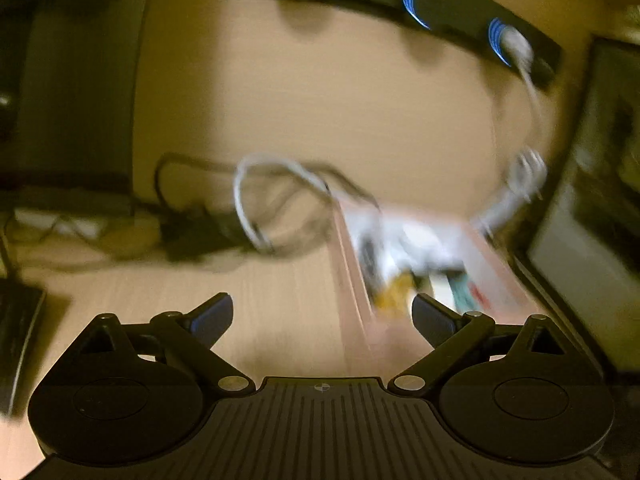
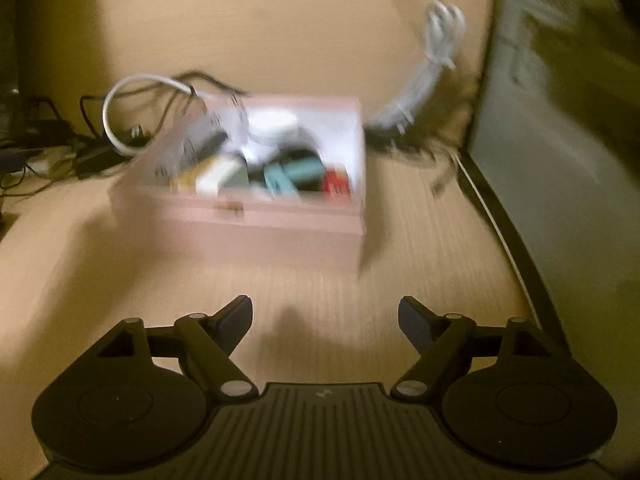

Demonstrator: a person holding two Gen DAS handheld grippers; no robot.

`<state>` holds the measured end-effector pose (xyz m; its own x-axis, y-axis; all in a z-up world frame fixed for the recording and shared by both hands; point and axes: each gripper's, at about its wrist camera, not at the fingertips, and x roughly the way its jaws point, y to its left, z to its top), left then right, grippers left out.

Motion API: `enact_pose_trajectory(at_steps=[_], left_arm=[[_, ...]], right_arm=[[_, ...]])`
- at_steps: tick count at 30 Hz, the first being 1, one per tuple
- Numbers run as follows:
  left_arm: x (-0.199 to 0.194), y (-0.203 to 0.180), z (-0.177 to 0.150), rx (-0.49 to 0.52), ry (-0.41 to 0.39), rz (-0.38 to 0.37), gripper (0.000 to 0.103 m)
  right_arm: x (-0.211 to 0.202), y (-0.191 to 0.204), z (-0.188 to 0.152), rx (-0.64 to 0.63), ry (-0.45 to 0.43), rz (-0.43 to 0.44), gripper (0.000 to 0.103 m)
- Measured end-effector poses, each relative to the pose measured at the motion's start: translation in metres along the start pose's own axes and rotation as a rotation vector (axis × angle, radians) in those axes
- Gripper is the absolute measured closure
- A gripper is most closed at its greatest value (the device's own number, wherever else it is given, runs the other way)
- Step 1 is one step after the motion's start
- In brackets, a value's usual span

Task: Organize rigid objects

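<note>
A pink box (image 2: 280, 228) stands on the wooden desk, filled with small items: a white round piece (image 2: 274, 126), a teal block (image 2: 298, 174), a red one (image 2: 336, 186) and others. In the left wrist view the same pink box (image 1: 360, 280) lies blurred ahead and to the right. My left gripper (image 1: 322, 314) is open with nothing between its fingers, and its right finger is near the box's side. My right gripper (image 2: 324, 314) hovers open over bare desk, a short way in front of the box.
A looped white cable (image 2: 120, 120) and black cables (image 2: 92, 156) lie left of the box. A bundled white cord (image 2: 436, 52) trails at the back right. A dark bar with blue rings (image 1: 416, 8) runs along the far edge. A grey panel (image 2: 540, 152) stands at the right.
</note>
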<state>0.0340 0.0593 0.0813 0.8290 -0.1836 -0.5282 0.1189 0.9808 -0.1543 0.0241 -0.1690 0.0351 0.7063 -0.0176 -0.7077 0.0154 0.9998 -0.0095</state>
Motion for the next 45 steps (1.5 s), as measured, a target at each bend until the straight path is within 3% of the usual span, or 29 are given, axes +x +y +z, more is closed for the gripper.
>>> enact_pose_trajectory(at_steps=[6,11,12,13,17,29,45], left_arm=[[-0.013,-0.027,-0.068,0.05,0.154,-0.001,0.004],[-0.002,-0.037,-0.098,0.05,0.175,0.09,0.004],[-0.001,-0.04,-0.1,0.064,0.147,0.118,0.004],[0.003,-0.042,-0.101,0.08,0.136,0.132,0.004],[0.015,-0.046,-0.097,0.093,0.108,0.159,0.004],[0.022,-0.048,-0.093,0.077,0.11,0.17,0.003],[0.022,-0.048,-0.093,0.077,0.111,0.171,0.003]], right_arm=[[-0.022,0.004,-0.046,0.059,0.057,0.028,0.018],[-0.026,0.02,-0.06,-0.01,0.028,0.002,0.013],[-0.026,0.02,-0.06,-0.011,0.023,0.002,0.007],[-0.024,0.02,-0.059,-0.007,0.021,-0.006,0.0],[-0.014,0.01,-0.059,0.019,-0.039,-0.005,0.0],[-0.004,0.014,-0.054,0.018,-0.098,-0.005,0.0],[-0.004,0.013,-0.053,0.013,-0.097,0.001,0.0]])
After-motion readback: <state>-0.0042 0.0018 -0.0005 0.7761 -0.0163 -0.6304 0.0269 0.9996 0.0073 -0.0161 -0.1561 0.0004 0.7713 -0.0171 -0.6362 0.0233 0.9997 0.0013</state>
